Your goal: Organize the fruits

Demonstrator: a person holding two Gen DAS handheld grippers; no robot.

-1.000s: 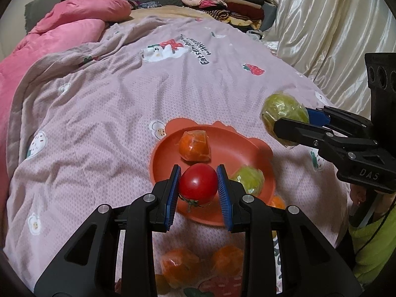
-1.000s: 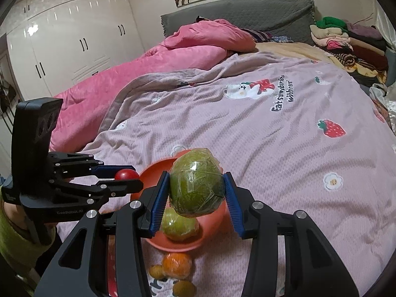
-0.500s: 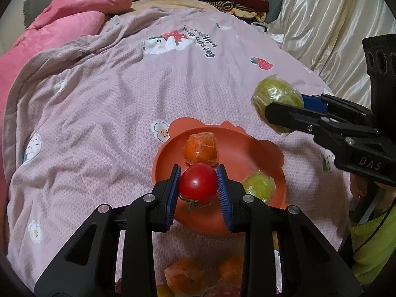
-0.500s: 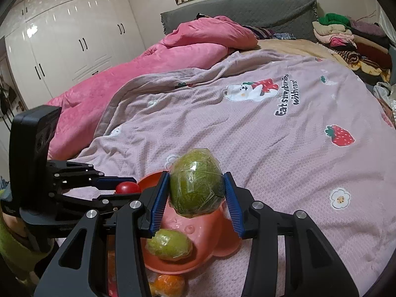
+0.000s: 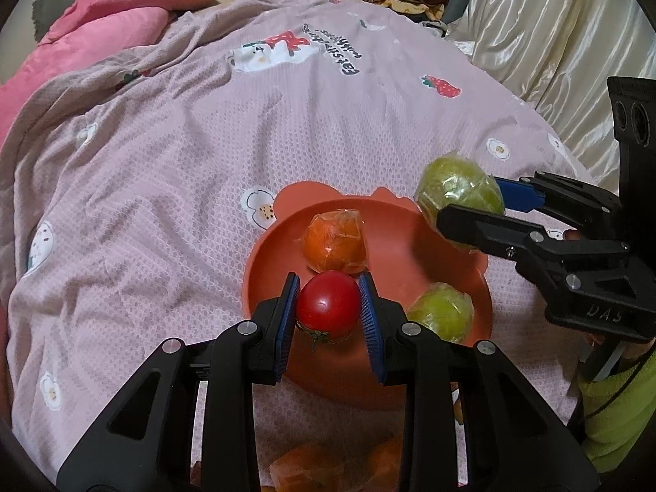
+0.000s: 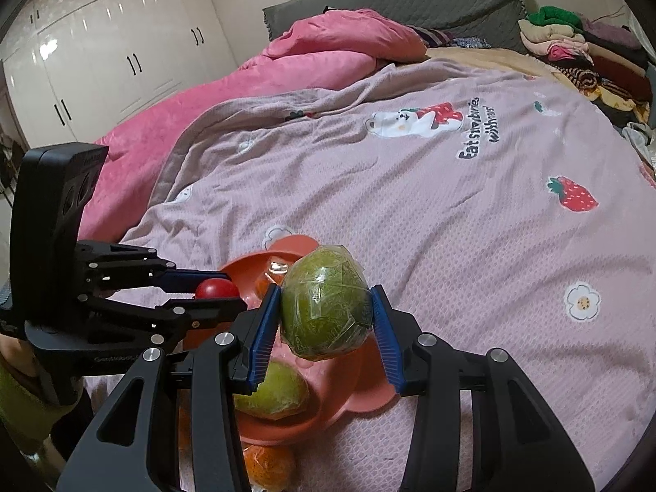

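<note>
Above the orange plate [image 5: 262, 270], a red tomato [image 5: 328, 305] is clamped between the blue pads of the left gripper [image 5: 329, 307]. A wrapped green fruit [image 6: 326, 320] is gripped by the right gripper [image 6: 326, 322] over the plate's far rim. A wrapped orange [image 5: 335, 242] and a second green fruit [image 5: 443, 311] are seated on the plate, which rests on a pink bedspread [image 5: 164, 188].

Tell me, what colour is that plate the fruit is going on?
The plate is orange-red, coral-like; the left wrist view shows it best.
</note>
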